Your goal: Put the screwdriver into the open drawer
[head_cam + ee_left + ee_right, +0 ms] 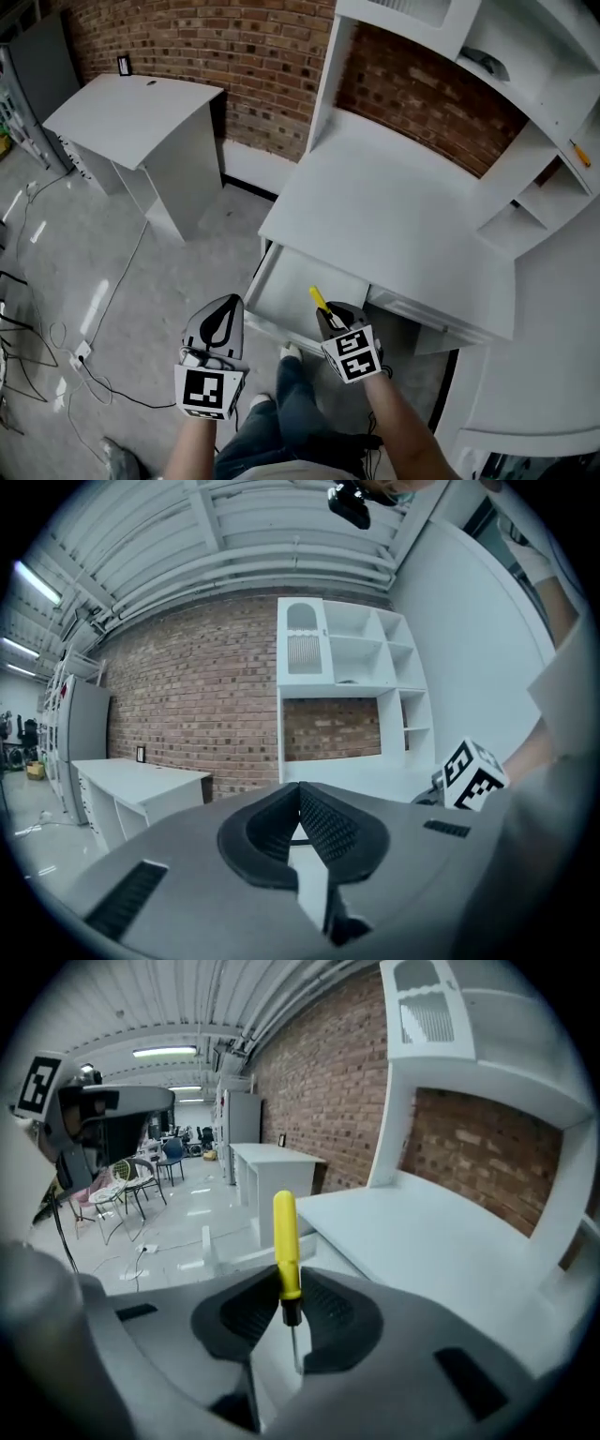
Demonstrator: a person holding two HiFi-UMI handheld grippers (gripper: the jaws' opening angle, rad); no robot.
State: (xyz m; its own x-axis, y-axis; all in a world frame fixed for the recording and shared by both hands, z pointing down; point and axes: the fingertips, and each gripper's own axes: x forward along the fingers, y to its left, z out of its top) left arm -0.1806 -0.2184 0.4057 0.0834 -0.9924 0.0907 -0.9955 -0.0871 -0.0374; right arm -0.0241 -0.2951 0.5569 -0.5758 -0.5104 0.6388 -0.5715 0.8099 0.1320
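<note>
A yellow-handled screwdriver [319, 299] is clamped in my right gripper [328, 315], its handle pointing forward past the fingertips. In the right gripper view the handle [285, 1246] stands up between the black pads and the thin metal shaft runs back toward the camera; the right gripper [289, 1299] is shut on it. The open white drawer [292, 298] juts out from under the white desk [394, 216], just ahead of and below the screwdriver's tip. My left gripper [231, 303] hangs to the left of the drawer, over the floor. It is the left gripper [299, 796] whose pads meet at the tip with nothing between them.
A white shelf unit [525, 122] rises behind the desk against the brick wall. A second white table [131, 117] stands at the far left. Cables and a power strip [82, 354] lie on the glossy floor. The person's legs [291, 412] are below the drawer front.
</note>
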